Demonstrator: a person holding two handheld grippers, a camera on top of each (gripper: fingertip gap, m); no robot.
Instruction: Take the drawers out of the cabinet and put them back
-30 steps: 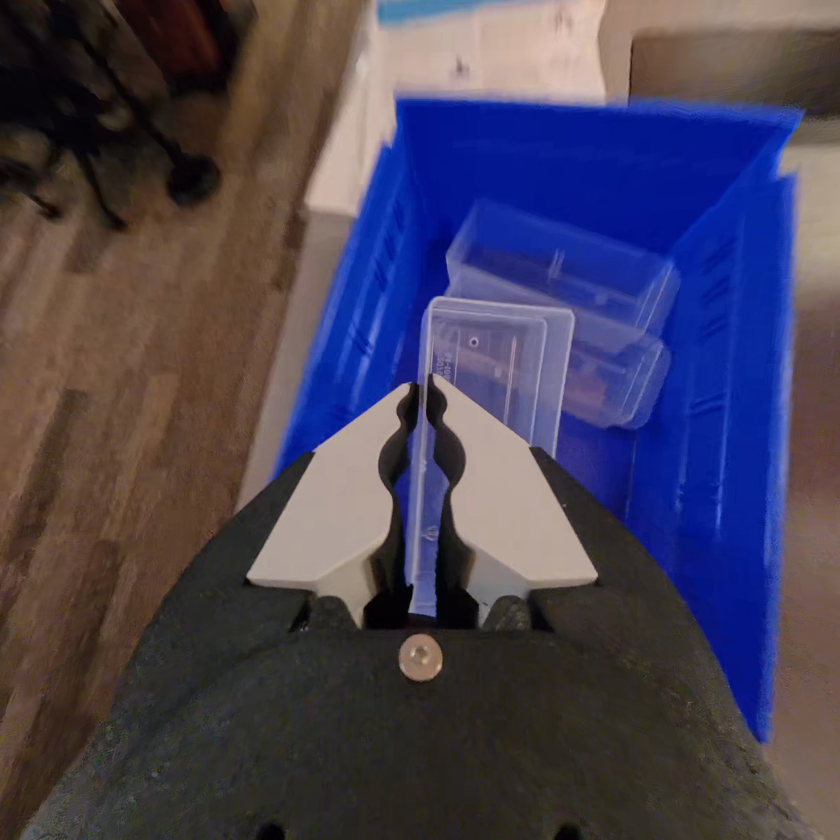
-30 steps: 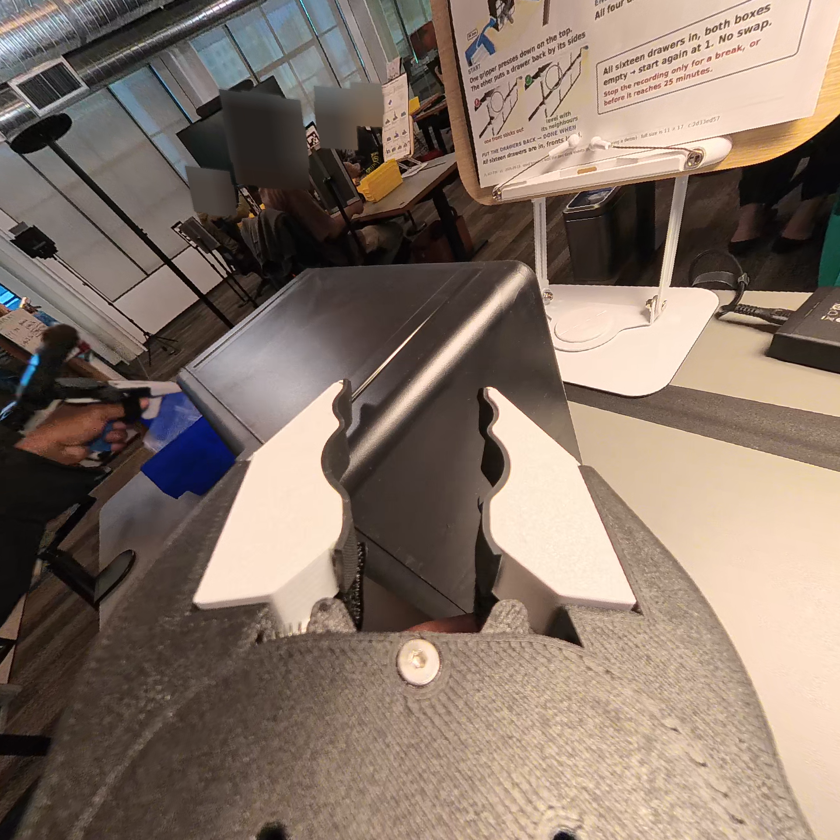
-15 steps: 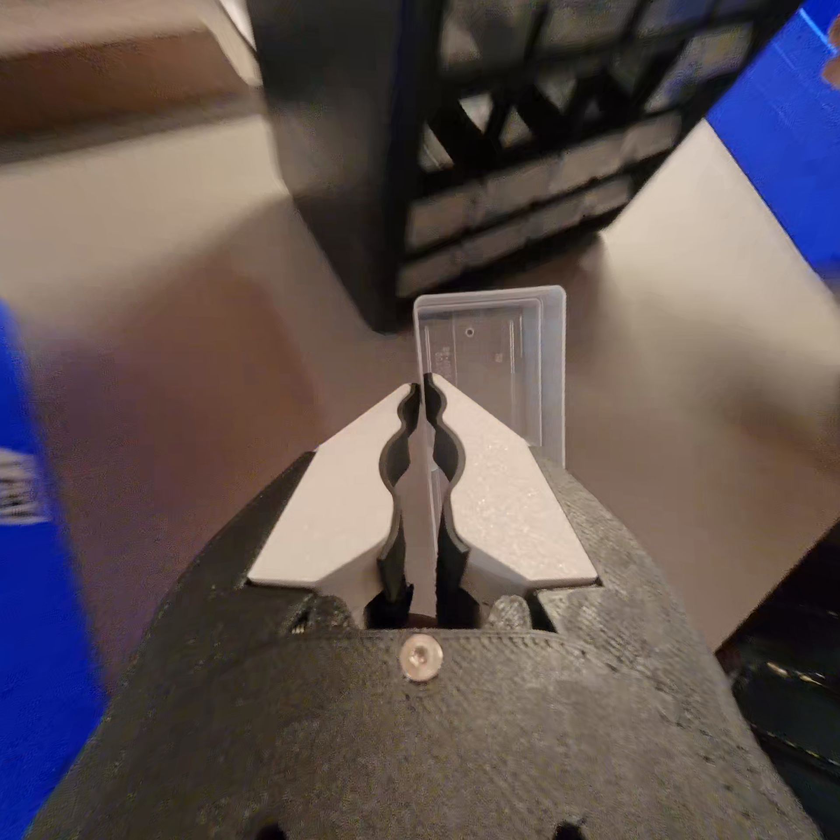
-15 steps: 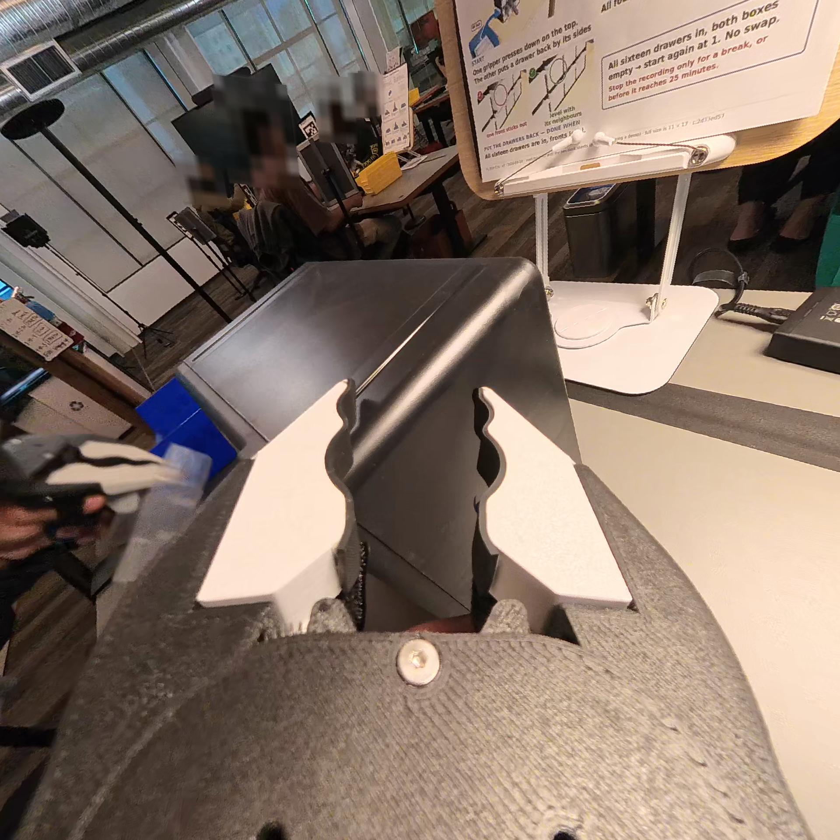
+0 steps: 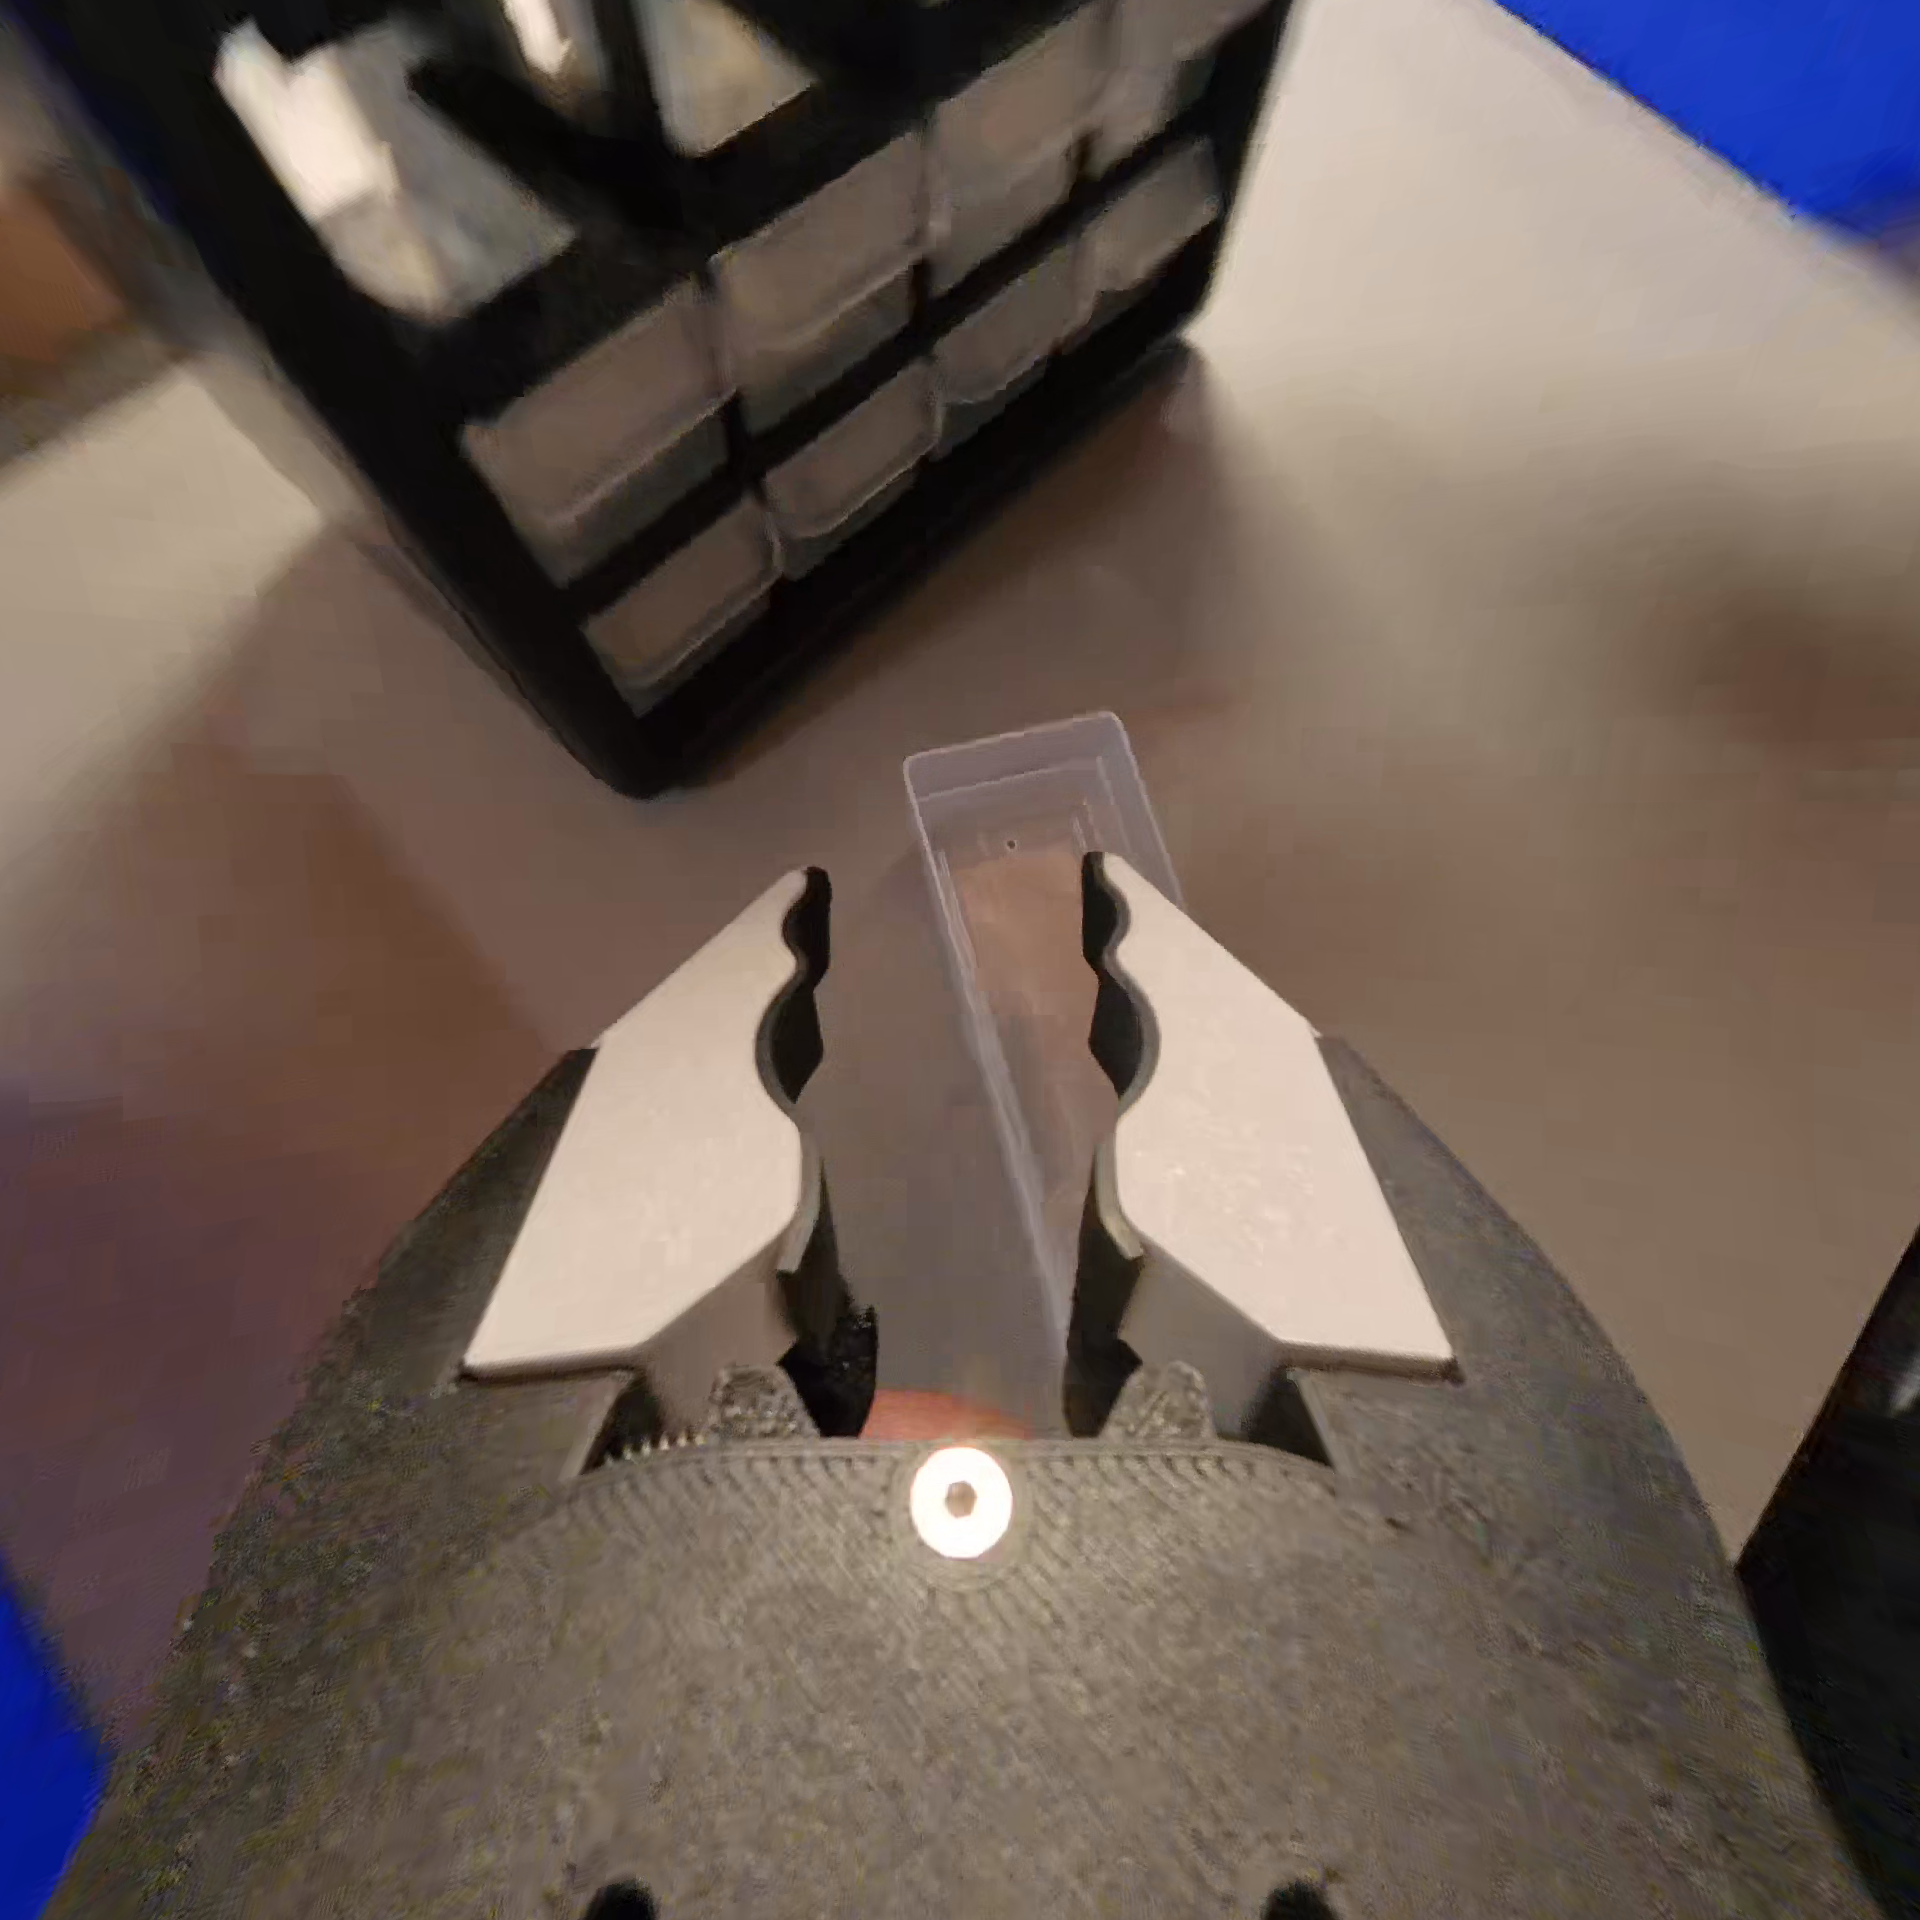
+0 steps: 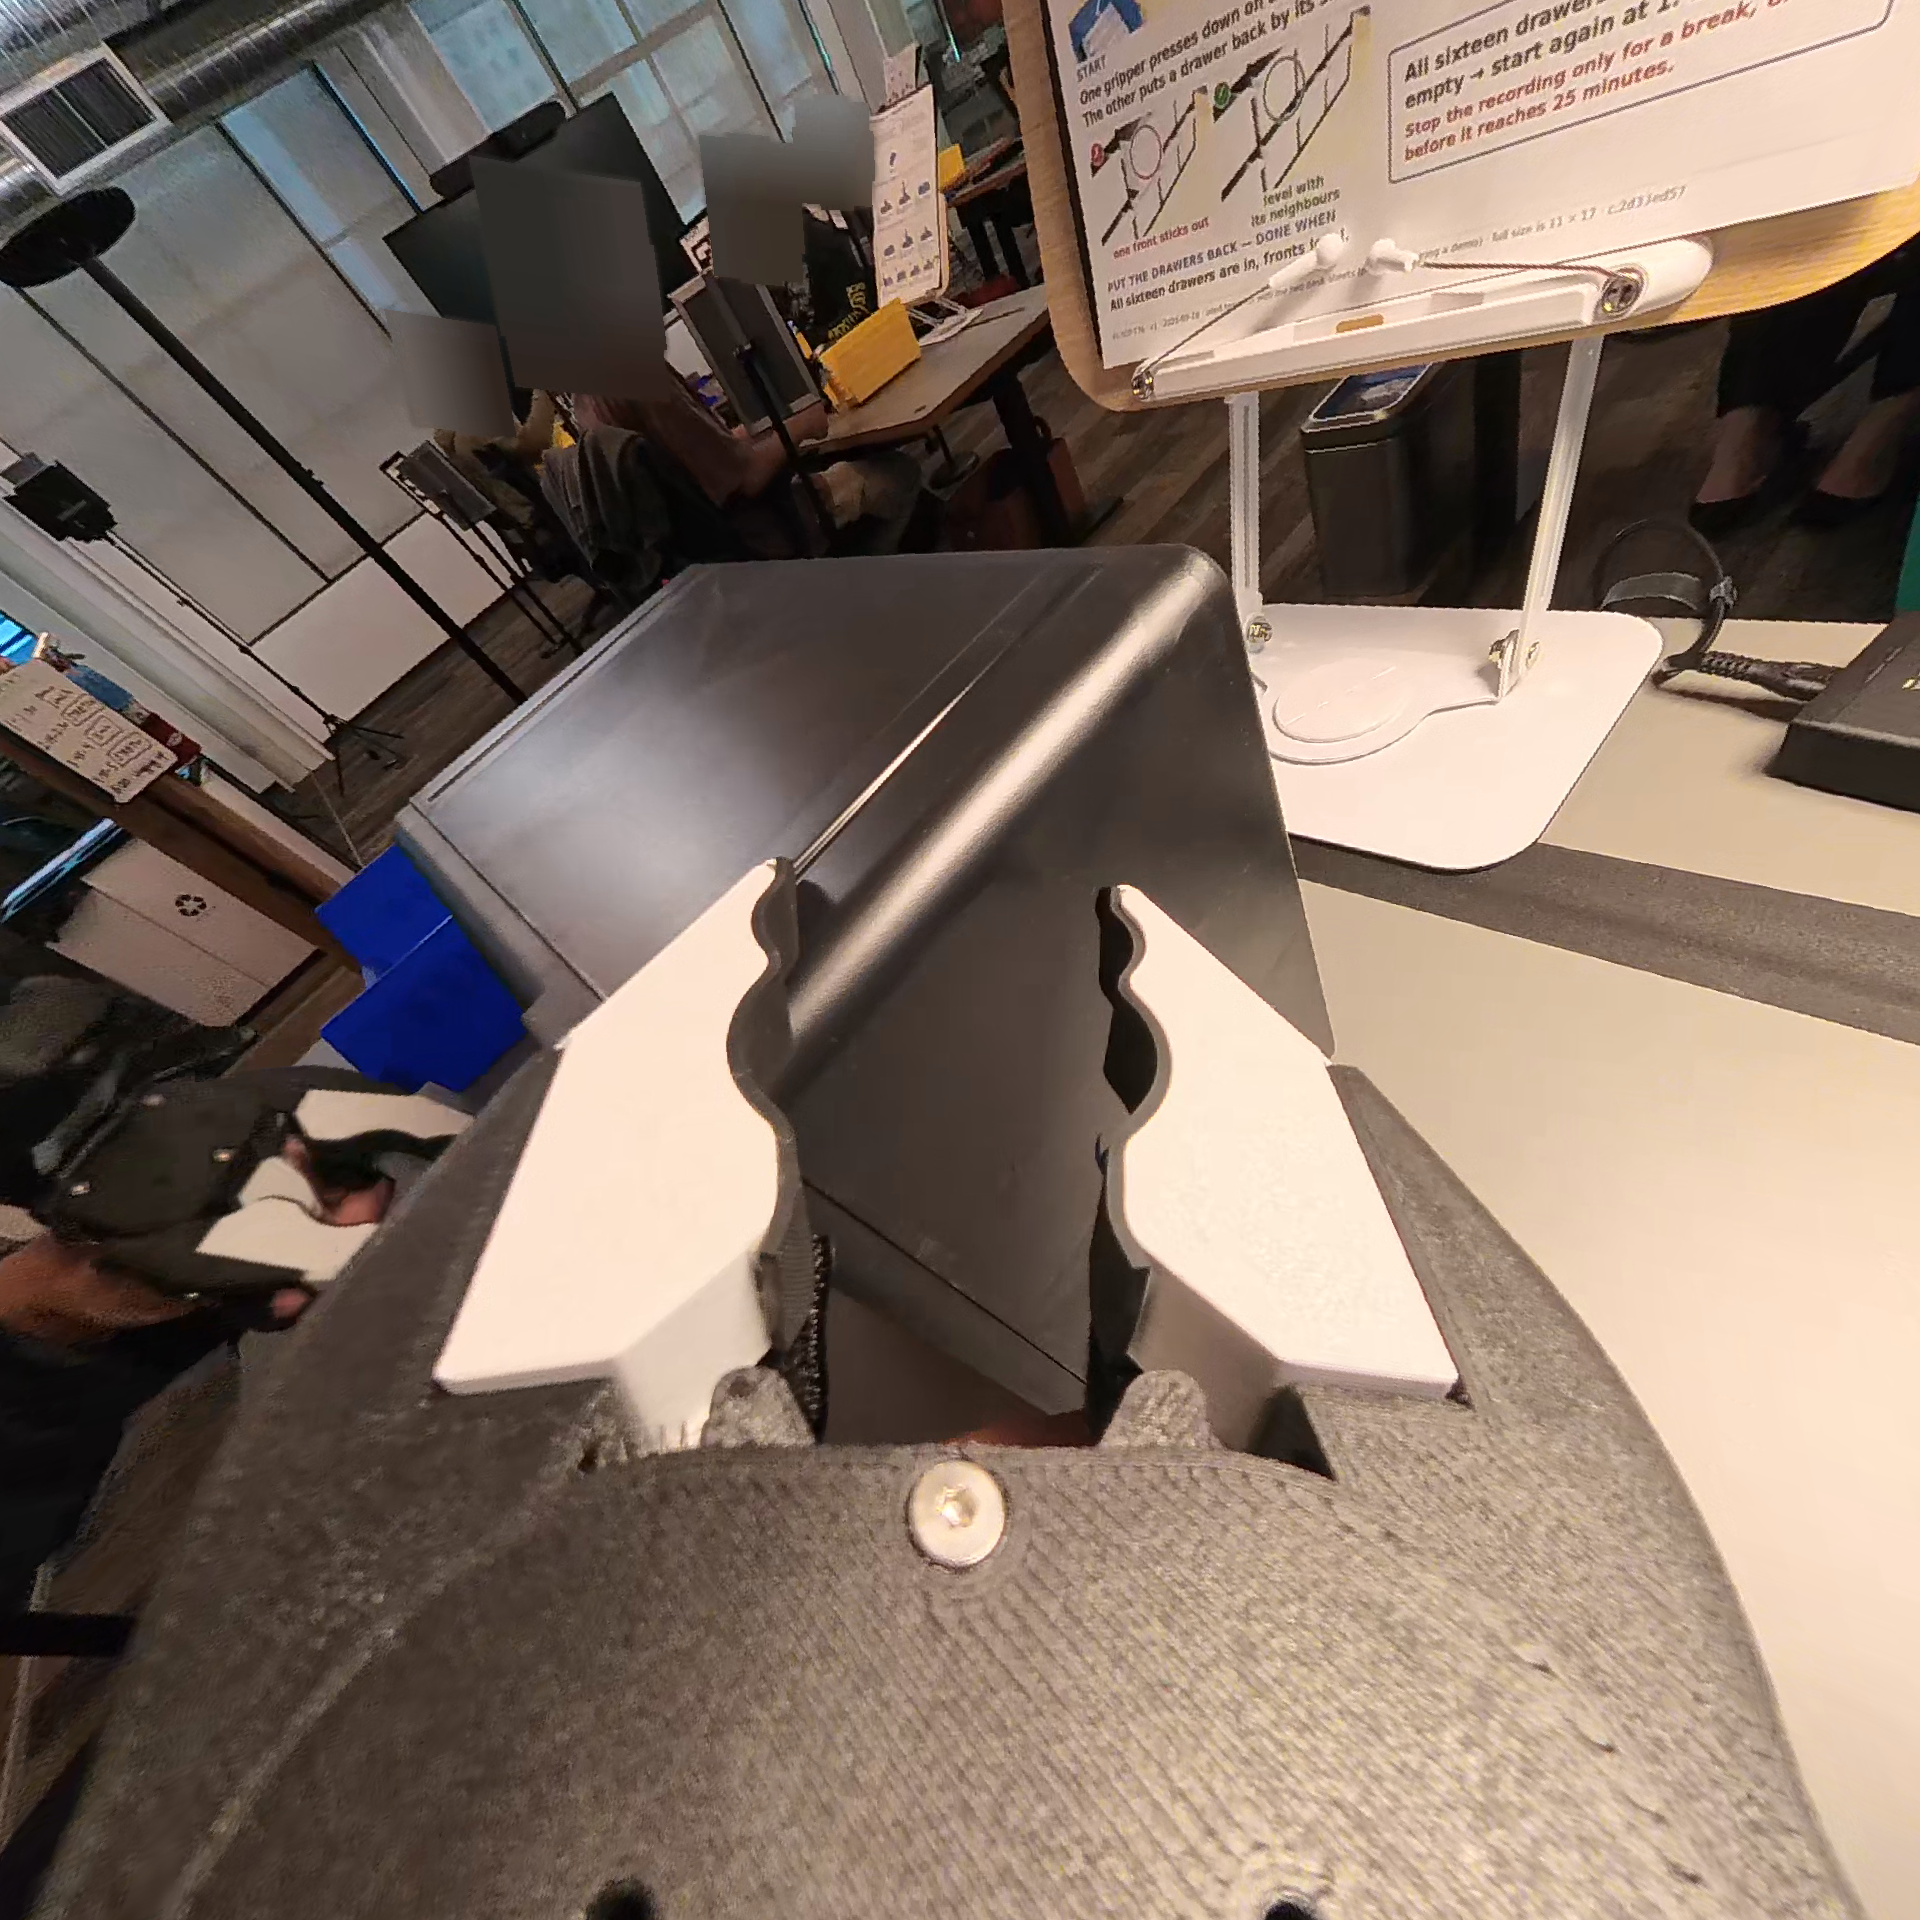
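Drawers fill most slots of the black cabinet (image 5: 748, 343) at our twelve o'clock in the left wrist view, though some upper bays look open; blur keeps us from counting. Our left tool (image 5: 956, 883) stands spread, and the clear plastic drawer (image 5: 1023, 831) lies between its fingers without being pinched: a plain gap shows on the eleven o'clock side, so we judge it set down on the tabletop (image 5: 1455, 727) just in front of the cabinet, probably to be re-gripped by its sides for sliding home. Our right tool (image 6: 945, 894) is also spread, hovering over the cabinet's dark top (image 6: 831, 727), likely there to press the cabinet down and steady it. Blue bins (image 6: 416, 987) wait at nine o'clock.
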